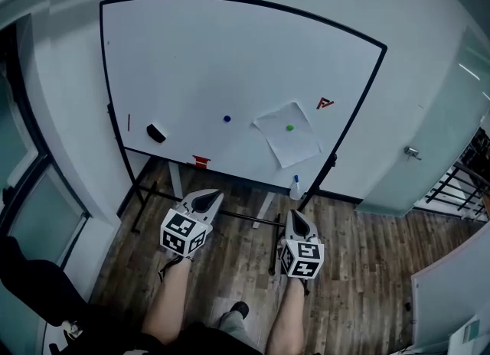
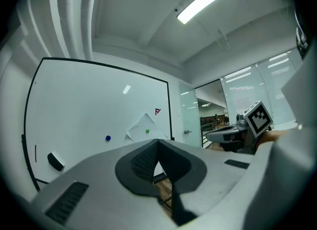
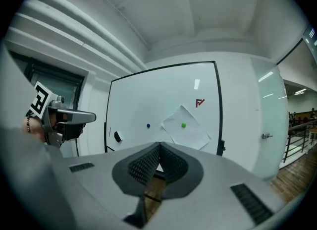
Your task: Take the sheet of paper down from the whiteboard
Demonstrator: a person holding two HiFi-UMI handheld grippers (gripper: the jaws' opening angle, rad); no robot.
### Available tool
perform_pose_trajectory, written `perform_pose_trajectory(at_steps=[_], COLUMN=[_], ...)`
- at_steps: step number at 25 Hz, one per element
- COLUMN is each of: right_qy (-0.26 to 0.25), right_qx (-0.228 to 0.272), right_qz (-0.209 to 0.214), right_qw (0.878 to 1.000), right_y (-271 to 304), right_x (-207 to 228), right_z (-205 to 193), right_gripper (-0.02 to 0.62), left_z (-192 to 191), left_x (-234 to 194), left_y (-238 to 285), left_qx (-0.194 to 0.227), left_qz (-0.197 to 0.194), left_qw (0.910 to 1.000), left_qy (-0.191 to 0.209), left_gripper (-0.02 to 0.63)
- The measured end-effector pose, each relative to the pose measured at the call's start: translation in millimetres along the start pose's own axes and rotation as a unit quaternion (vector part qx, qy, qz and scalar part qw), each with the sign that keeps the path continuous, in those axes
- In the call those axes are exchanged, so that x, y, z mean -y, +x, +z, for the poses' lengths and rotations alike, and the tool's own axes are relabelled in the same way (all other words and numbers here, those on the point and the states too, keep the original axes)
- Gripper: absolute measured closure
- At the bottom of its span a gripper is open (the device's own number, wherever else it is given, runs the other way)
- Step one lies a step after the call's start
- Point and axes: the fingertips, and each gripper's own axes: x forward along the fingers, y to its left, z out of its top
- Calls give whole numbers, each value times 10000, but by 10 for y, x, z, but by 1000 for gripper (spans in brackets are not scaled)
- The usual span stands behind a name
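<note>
2 tools, the left gripper [image 1: 207,200] and the right gripper [image 1: 298,223], are clenched on nothing, well short of the whiteboard [image 1: 230,55]. The sheet of paper [image 1: 288,135] hangs tilted ahead and above the right gripper, which is nearer, seemingly pinned by a green magnet [image 1: 290,128].

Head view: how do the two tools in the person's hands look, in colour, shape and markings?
The left tool and the right tool have light grey bodies that narrow to a point, with dark ribbed pads. Each carries a white cube with black square markers. The forearms are bare.
</note>
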Motion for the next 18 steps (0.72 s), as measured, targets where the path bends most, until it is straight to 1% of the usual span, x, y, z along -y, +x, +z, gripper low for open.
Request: perform_pose_trajectory(at_steps=[3, 12, 15, 18], right_qy=[0, -97, -50, 8], right_qx=[12, 107, 93, 139], right_qz=[115, 367, 377, 454], right_qw=[9999, 9992, 9992, 9989], right_y=[265, 976, 1130, 1247], right_x=[197, 810, 1025, 1130], right_z=[55, 237, 239, 264], right_gripper=[572, 572, 572, 572], left_z=[12, 109, 160, 169], left_x=[-95, -233, -227, -251], left_y=[288, 1241, 1473, 1630], left_qx=[-32, -75, -120, -179], left_qz=[114, 303, 330, 401], left_qw=[9999, 9995, 9992, 9988], left_qy=[-39, 83, 180, 204], left_gripper=[588, 588, 588, 588])
